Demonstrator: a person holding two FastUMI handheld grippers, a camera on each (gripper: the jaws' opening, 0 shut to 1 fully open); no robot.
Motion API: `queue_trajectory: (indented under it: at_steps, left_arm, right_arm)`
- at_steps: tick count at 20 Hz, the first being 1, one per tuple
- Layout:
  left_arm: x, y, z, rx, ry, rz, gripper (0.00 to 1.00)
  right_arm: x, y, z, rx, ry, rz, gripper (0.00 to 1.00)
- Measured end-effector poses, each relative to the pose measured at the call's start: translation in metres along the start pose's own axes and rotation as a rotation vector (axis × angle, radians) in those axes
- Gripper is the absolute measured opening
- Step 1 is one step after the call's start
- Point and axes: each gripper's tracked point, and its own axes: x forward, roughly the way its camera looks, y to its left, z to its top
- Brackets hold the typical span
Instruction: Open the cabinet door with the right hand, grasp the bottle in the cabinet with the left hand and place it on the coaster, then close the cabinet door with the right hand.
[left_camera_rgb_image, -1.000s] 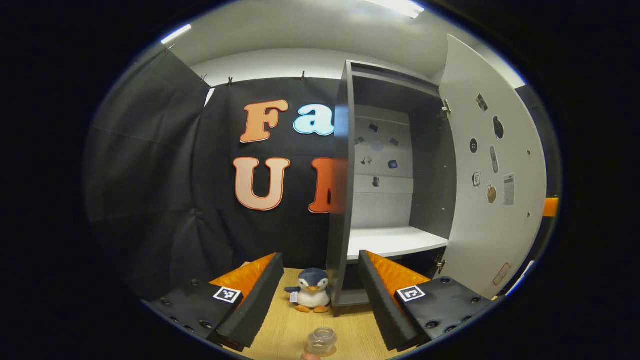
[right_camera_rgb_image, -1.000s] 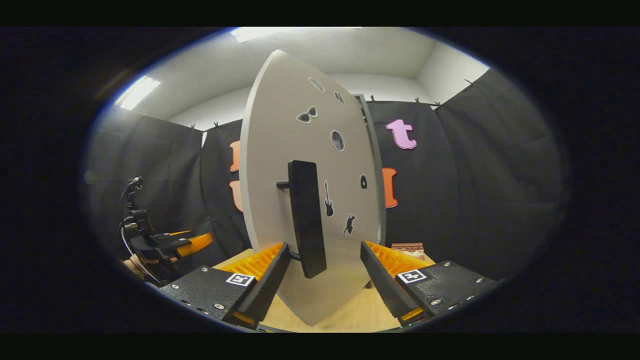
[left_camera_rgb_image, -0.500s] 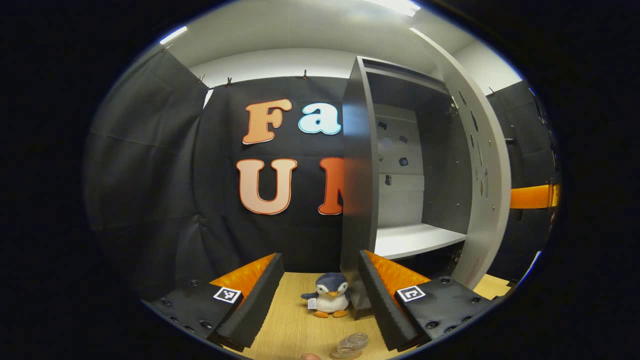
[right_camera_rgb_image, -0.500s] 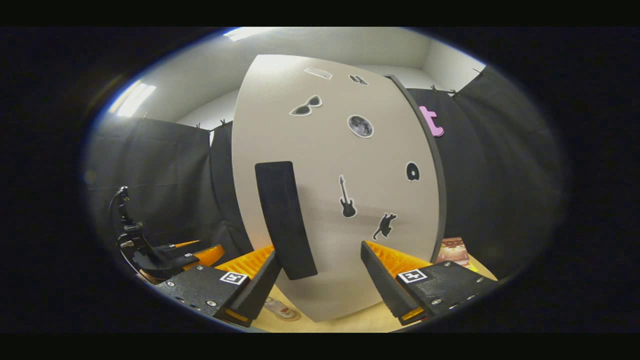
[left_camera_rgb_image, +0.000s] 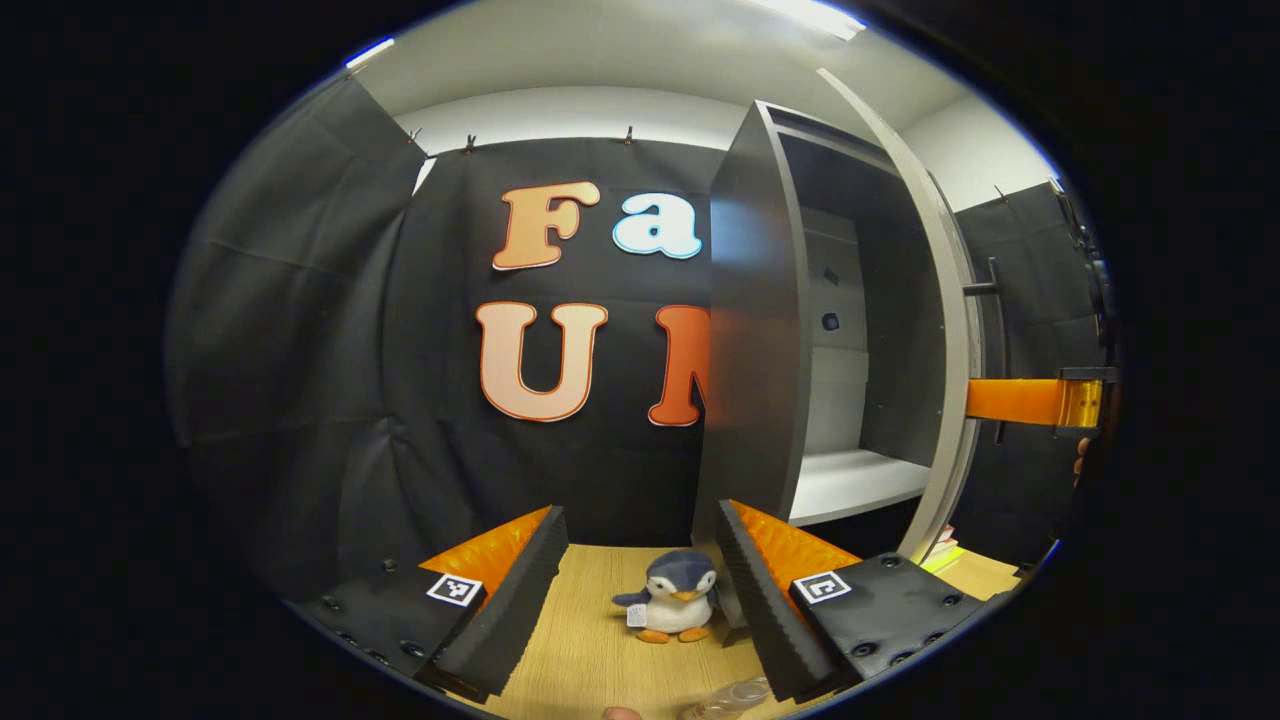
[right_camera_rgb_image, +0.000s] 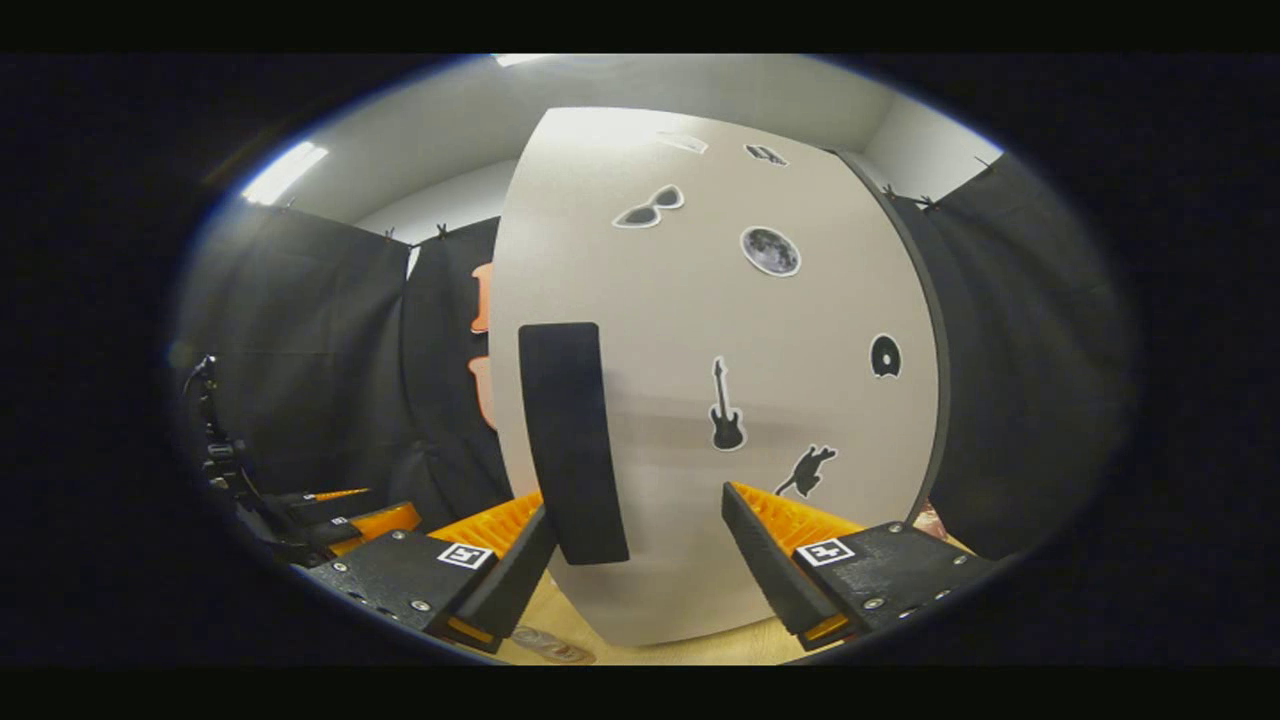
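Holding both tools low over the wooden table (left_camera_rgb_image: 590, 650), I keep my left gripper (left_camera_rgb_image: 640, 585) spread wide, nothing between its fingers. Between them, toward 12 o'clock, a plush penguin (left_camera_rgb_image: 672, 608) stands on the table, just beside the foot of the grey cabinet (left_camera_rgb_image: 755, 330). At 5 o'clock, at the very bottom edge of the left gripper view, the clear bottle (left_camera_rgb_image: 728, 700) shows just beside my right-hand finger; I cannot tell from here what it stands on. The cabinet's white shelf (left_camera_rgb_image: 850, 482) sits at 3 o'clock, seen through a narrow opening, and the cabinet door (left_camera_rgb_image: 945, 330) stands edge-on toward me, only partly open. Past the door, at 3 o'clock, one finger of my right gripper (left_camera_rgb_image: 1030, 400) reaches in against the door's outer side.

In the right gripper view, my right gripper (right_camera_rgb_image: 635, 555) is also spread, gripping nothing. The door's pale face, dotted with small stickers, lies straight ahead at 12 o'clock, and its black handle (right_camera_rgb_image: 572, 440) hangs at 11 o'clock, its lower end just beside my left-hand finger (right_camera_rgb_image: 510, 575); I cannot tell whether they touch. At 9 o'clock the left gripper shows farther off. At 7 o'clock a flat round coaster (right_camera_rgb_image: 545, 645) lies on the table, largely cut off.
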Motion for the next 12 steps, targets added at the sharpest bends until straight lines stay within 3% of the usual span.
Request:
queue_trajectory:
  at_steps: [12]
  left_arm:
    - [0.020, 0.020, -0.011, -0.023, 0.012, -0.034, 0.97]
  right_arm:
    - [0.023, 0.009, -0.003, 0.029, -0.010, -0.043, 0.95]
